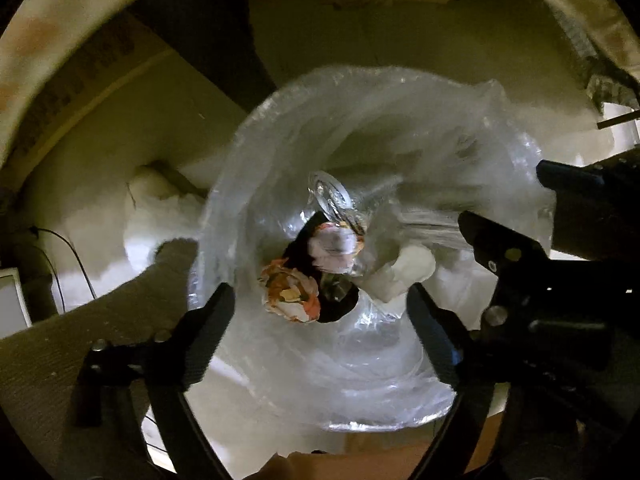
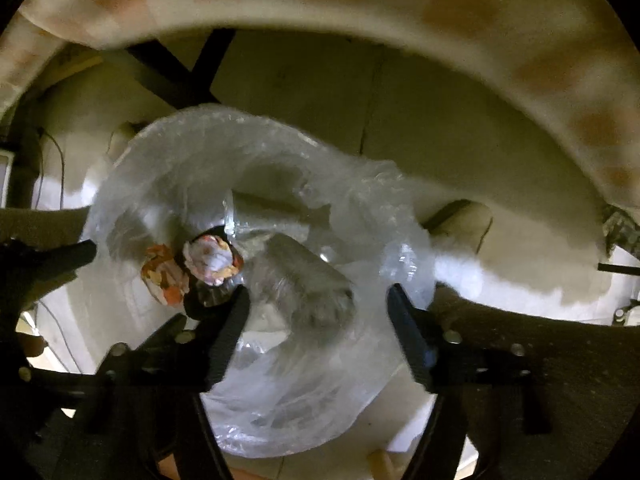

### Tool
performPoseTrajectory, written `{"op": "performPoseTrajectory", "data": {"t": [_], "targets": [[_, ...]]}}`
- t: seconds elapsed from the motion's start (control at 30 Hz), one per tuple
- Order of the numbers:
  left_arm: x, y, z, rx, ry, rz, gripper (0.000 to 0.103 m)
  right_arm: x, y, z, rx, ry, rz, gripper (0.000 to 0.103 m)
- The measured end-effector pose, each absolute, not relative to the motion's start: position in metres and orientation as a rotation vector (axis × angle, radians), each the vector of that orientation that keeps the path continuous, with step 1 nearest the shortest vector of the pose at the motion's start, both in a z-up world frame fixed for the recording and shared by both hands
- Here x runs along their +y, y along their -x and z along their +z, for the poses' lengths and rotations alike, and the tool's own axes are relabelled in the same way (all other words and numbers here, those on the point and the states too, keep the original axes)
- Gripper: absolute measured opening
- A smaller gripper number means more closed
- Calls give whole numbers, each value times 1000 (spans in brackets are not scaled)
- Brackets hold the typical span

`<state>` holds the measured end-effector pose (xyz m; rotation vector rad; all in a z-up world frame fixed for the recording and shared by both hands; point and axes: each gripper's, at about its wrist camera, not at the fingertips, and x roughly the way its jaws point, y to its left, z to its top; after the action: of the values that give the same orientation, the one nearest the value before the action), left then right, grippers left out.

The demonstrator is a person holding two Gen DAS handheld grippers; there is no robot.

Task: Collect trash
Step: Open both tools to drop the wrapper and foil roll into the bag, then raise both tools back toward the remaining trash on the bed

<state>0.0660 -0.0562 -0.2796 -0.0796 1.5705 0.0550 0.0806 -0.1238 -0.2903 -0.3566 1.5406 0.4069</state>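
A clear plastic bag [image 1: 360, 380] hangs open below both grippers, which point down into its mouth. Inside lie two crumpled printed paper balls, one orange [image 1: 290, 294] and one pinkish [image 1: 334, 248], on something dark. A ribbed clear plastic piece [image 1: 332, 200] and a white wad [image 1: 404, 276] lie beside them. My left gripper [image 1: 320, 320] is open above the bag, with nothing pressed between its pads. My right gripper [image 2: 318, 320] is open too, and a blurred grey-clear piece [image 2: 304, 280] shows below its gap inside the bag [image 2: 180, 148]. The right gripper's fingers [image 1: 504, 248] also show at the bag's right rim.
A cream cloth with orange patches [image 2: 360, 4] arcs overhead, with dark table legs [image 2: 176, 68] beyond. The floor [image 2: 520, 280] is pale. Cables [image 1: 76, 256] and a white device [image 1: 12, 300] lie at the left. A knit beige sleeve [image 1: 100, 320] crosses the lower left.
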Motion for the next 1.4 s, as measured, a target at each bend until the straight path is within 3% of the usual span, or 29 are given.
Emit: {"op": "performPoseTrajectory", "data": {"t": [0.1,0.23,0.47,0.9,1.4], "targets": [[-51,-61,-269,1547,88,74,97,-128,-78,-271,1491,362,391,82],[-48,-55,-252,1507,107,110,97,-133,-73,-248,1428,368,376,86],[-49,-40,-212,1395,122,139,97,-141,-60,-202,1300,346,384,86],[-63,-6,-121,1002,20,227,97,-145,-54,-86,917,276,468,87],[-54,-72,-76,879,18,-15,97,-155,-154,-42,850,48,542,88]]}}
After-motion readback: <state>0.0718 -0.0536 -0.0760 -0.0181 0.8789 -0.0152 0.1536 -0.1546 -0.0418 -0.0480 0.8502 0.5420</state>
